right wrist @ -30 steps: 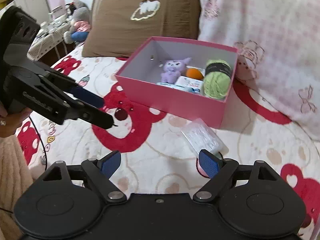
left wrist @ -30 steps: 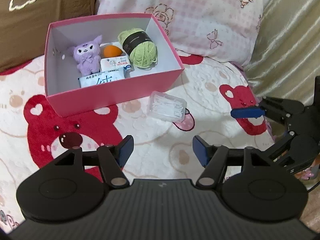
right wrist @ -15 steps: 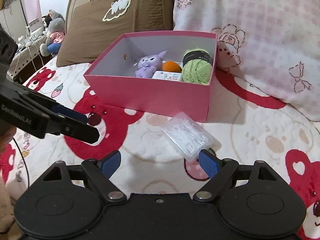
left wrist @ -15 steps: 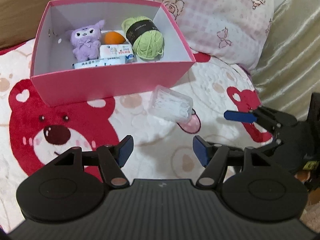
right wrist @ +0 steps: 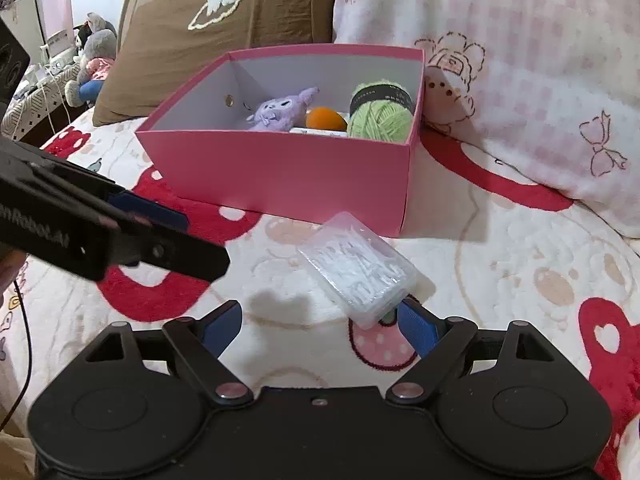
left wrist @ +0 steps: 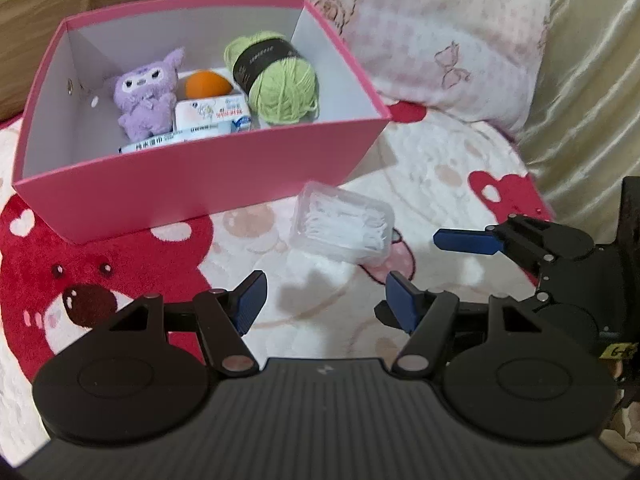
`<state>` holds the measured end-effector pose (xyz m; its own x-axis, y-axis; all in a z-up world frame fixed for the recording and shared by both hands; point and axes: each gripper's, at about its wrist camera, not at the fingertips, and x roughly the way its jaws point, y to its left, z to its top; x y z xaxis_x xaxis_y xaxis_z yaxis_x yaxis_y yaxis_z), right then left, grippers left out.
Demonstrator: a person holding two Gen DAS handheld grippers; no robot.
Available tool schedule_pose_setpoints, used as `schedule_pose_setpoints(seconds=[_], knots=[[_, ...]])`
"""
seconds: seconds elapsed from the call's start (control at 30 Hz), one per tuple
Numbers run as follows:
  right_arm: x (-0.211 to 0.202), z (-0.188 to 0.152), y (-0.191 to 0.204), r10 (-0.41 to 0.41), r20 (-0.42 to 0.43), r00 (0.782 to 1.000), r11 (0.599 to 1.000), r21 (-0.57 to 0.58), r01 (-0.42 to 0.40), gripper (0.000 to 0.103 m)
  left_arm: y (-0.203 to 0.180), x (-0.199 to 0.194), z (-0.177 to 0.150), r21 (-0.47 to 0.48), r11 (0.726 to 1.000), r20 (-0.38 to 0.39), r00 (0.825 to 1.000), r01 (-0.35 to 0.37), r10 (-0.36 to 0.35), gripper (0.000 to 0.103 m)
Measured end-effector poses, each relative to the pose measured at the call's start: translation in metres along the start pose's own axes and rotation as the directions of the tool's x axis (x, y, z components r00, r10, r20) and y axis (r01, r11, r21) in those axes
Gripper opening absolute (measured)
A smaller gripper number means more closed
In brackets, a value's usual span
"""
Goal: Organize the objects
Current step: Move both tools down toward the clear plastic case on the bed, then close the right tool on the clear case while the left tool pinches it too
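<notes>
A clear plastic case of white picks (left wrist: 344, 226) lies on the bear-print blanket just in front of the pink box (left wrist: 192, 188); it also shows in the right wrist view (right wrist: 358, 274). The box (right wrist: 280, 172) holds a purple plush (left wrist: 146, 94), an orange ball (left wrist: 208, 85), a white carton (left wrist: 212, 114) and green yarn (left wrist: 276, 76). My left gripper (left wrist: 326, 306) is open, short of the case. My right gripper (right wrist: 320, 326) is open, its right finger pad (right wrist: 416, 326) right by the case's near corner.
A pink checked pillow (right wrist: 520, 60) and a brown pillow (right wrist: 224, 20) lie behind the box. A shiny beige curtain (left wrist: 592, 80) hangs at the right. Plush toys (right wrist: 90, 60) and a cluttered table are at the far left.
Both grippers have moved forward toward the clear case and the box, which now look larger and closer. Both stay open.
</notes>
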<state>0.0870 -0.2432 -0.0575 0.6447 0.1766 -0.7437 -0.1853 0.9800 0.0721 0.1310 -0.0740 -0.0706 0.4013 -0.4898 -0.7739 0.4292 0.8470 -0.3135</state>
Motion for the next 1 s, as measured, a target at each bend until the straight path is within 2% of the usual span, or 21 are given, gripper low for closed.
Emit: schedule_pose_setpoints(seconds=[0.17,0.3,0.4,0.5,0.7,1.0], knots=[[0.018,-0.003,-0.007,-0.011,-0.026,1.0,1.0,0.005,0.011,0.088,0.003,0.02,0.004,-0.024,1.0,-0.068,0.998,0.003,-0.005,0.065],[0.03,-0.005,-0.014,-0.021,-0.044,0.999,1.0,0.01,0.021,0.088,-0.001,0.028,0.01,0.015,1.0,-0.076,0.997,-0.023,0.024,0.065],[0.036,-0.007,-0.02,-0.018,-0.059,0.998,0.999,0.025,0.02,0.088,-0.003,0.037,0.014,0.009,1.0,-0.08,0.997,-0.003,0.004,0.065],[0.041,-0.007,-0.024,-0.023,-0.066,0.998,0.999,0.032,0.025,0.088,-0.006,0.047,0.016,0.002,1.0,-0.074,0.997,0.01,-0.01,0.065],[0.048,-0.004,-0.029,-0.02,-0.057,0.998,1.0,0.022,0.021,0.088,-0.01,0.066,0.02,0.012,1.0,-0.06,0.998,-0.011,0.011,0.065],[0.058,-0.004,-0.032,-0.004,-0.068,0.998,0.999,0.033,0.007,0.088,0.004,0.081,0.015,0.036,0.999,-0.011,1.0,-0.023,0.024,0.065]])
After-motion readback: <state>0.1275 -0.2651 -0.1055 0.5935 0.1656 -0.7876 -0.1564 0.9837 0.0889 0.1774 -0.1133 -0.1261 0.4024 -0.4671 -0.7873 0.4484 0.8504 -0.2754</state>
